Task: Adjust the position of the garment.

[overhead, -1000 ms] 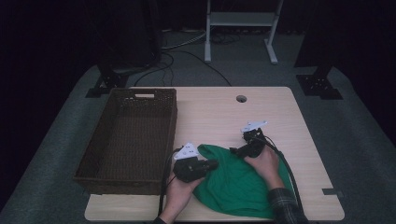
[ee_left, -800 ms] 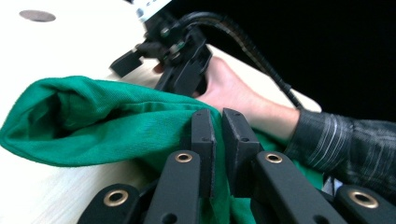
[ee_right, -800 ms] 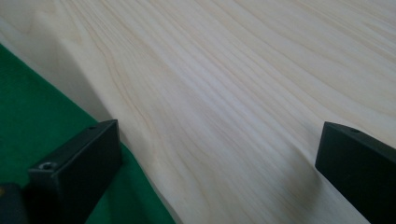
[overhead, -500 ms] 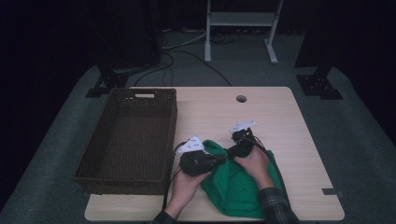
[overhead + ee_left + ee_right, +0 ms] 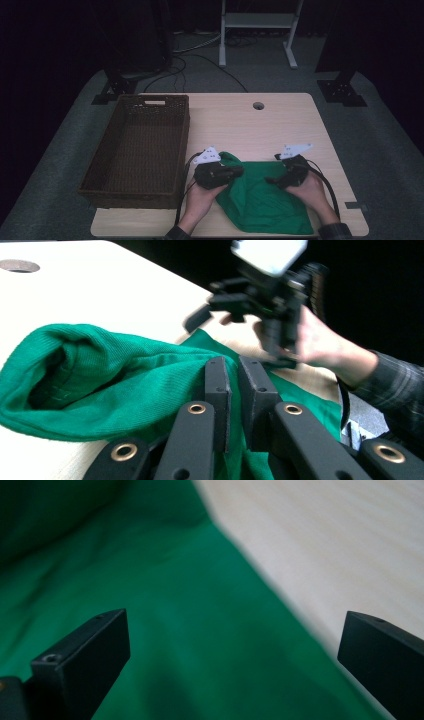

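A green knit cloth (image 5: 262,202) lies crumpled on the near part of the wooden table (image 5: 250,127). My left gripper (image 5: 239,171) points right and is shut on a raised fold at the cloth's left top; in the left gripper view its jaws (image 5: 235,365) pinch the green cloth (image 5: 100,375). My right gripper (image 5: 272,180) points left over the cloth's right part. In the right gripper view its jaws (image 5: 235,635) stand wide open above the green cloth (image 5: 165,630), close to its edge, with nothing gripped. The right gripper (image 5: 200,317) also shows beyond the fold.
A dark wicker basket (image 5: 100,165) with nothing in it stands on the table's left side, close to my left hand. A cable hole (image 5: 258,105) sits at the table's far edge. Bare wood lies beyond the cloth; dark stands and cables are on the floor behind.
My right gripper has pulled away from the left one, moving right and toward the near edge. The cloth now lies spread wider to the right. The left gripper has barely moved.
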{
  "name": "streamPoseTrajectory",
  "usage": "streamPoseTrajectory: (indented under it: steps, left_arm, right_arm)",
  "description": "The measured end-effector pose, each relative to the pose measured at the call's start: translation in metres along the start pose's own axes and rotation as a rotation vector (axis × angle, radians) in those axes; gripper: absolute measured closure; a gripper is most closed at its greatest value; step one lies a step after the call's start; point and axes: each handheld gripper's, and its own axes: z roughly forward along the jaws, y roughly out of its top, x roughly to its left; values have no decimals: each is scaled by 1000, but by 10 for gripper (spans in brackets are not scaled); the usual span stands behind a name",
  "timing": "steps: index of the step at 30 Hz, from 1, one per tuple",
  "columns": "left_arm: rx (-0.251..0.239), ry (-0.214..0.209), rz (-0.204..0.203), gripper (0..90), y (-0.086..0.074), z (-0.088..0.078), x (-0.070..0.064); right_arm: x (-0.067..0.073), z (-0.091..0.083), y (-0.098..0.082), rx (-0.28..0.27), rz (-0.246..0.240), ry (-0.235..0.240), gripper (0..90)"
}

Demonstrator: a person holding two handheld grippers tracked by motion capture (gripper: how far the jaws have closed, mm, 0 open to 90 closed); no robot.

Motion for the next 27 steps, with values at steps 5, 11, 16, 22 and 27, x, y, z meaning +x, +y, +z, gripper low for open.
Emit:
streamPoseTrajectory:
  steps: [5,11,16,22,27]
  left_arm:
    - [2,6,3,839,0,-2,1]
    - [2,10,5,839,-1,-3,0]
    - [-2,14,5,839,0,-7,1]
    - [-6,24,20,839,3,-10,-1]
    - [-7,24,19,839,4,-12,-1]
  right_arm:
    - [18,-14,-30,14,-45,52,0]
    - [25,-6,-41,40,-83,73,0]
    - [28,-1,-40,29,-85,55,0]
    - [41,9,-31,28,-79,45,0]
    - [51,22,-18,30,-87,57,0]
